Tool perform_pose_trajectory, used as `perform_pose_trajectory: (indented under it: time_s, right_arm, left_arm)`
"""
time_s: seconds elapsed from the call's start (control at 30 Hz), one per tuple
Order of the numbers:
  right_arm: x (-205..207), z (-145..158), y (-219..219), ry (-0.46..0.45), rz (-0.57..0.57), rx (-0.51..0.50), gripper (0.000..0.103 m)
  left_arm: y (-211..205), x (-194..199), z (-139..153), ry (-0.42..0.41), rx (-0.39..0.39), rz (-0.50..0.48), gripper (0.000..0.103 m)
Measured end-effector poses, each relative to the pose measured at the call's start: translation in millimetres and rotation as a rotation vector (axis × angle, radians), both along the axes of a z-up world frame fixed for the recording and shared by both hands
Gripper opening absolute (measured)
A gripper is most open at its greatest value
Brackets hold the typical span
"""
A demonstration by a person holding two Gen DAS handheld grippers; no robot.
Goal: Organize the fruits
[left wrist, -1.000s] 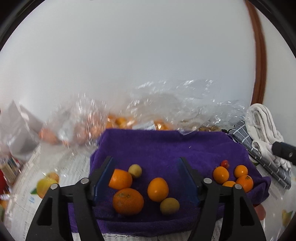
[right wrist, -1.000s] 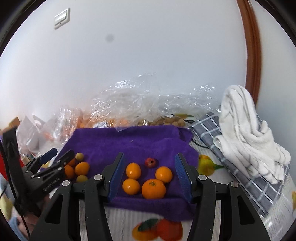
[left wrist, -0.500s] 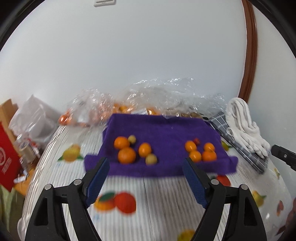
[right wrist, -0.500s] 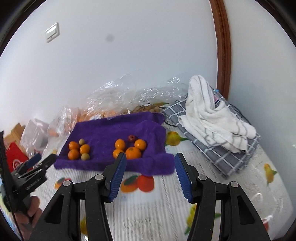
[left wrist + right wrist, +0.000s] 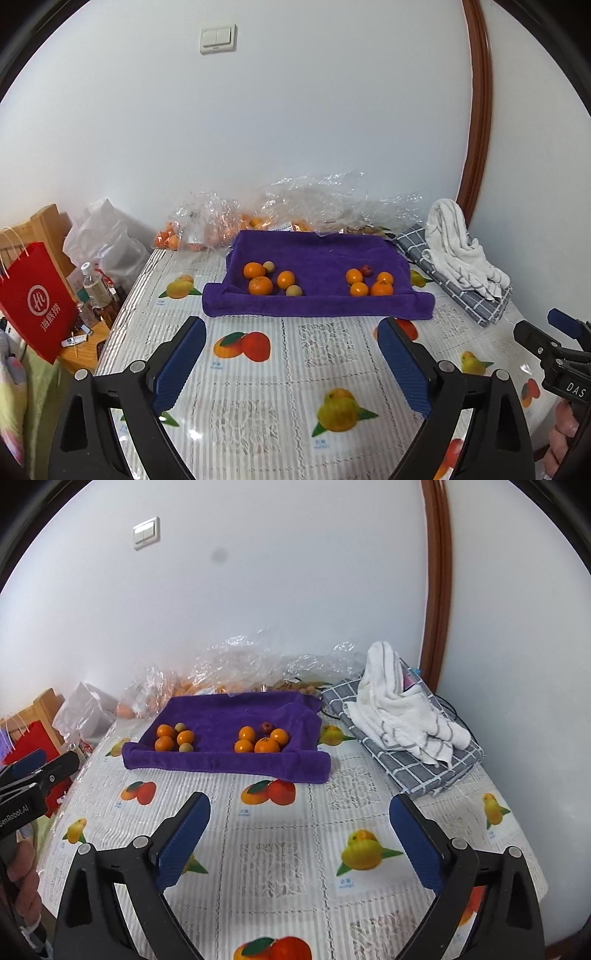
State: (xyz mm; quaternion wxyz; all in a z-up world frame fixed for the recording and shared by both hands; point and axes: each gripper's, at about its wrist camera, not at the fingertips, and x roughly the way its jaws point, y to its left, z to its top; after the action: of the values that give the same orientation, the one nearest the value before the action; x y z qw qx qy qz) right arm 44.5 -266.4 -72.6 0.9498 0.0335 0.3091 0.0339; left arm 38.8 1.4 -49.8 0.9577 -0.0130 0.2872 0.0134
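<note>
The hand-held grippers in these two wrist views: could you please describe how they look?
Both match: the left hand-held gripper and right hand-held gripper have black angular plastic arms with silver rivets and ribbed blue finger pads. White lettering marks each body, only partly readable.

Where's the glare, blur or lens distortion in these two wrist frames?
Left wrist: sharp, no motion blur; glare on the tablecloth near the left claw; door frame bowed by fisheye. Right wrist: sharp too; dark smudge on the wall, perhaps lens dirt; crinkled plastic bags catch highlights.
</note>
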Motion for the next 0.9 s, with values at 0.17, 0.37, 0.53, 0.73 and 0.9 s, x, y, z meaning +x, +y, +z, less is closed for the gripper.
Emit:
perform_pose_trajectory:
  time_s: [0.17, 0.37, 0.53, 0.73, 0.9]
  right_arm:
    - [-15, 8, -8, -0.015, -0.01, 0.017, 0.097]
    - [-26, 13, -11, -0.024, -0.017, 0.006, 0.098]
    - [-31, 14, -12, -0.028, -0.017, 0.007, 0.098]
    - [-34, 15, -13, -0.031, -0.016, 0.009, 0.098]
    - [-36, 16, -13, -0.039, -0.017, 0.012, 0.098]
  left_arm:
    - [-7, -14, 8, -0.014, -0.01, -0.01, 0.094]
    - [-14, -21, 11, -0.014, -0.013, -0.021, 0.094]
    - [-18, -24, 12, -0.013, 0.007, -0.022, 0.094]
    - [-18, -25, 12, -0.014, -0.001, -0.024, 0.094]
    - [-18, -26, 12, -0.011, 0.006, -0.031, 0.094]
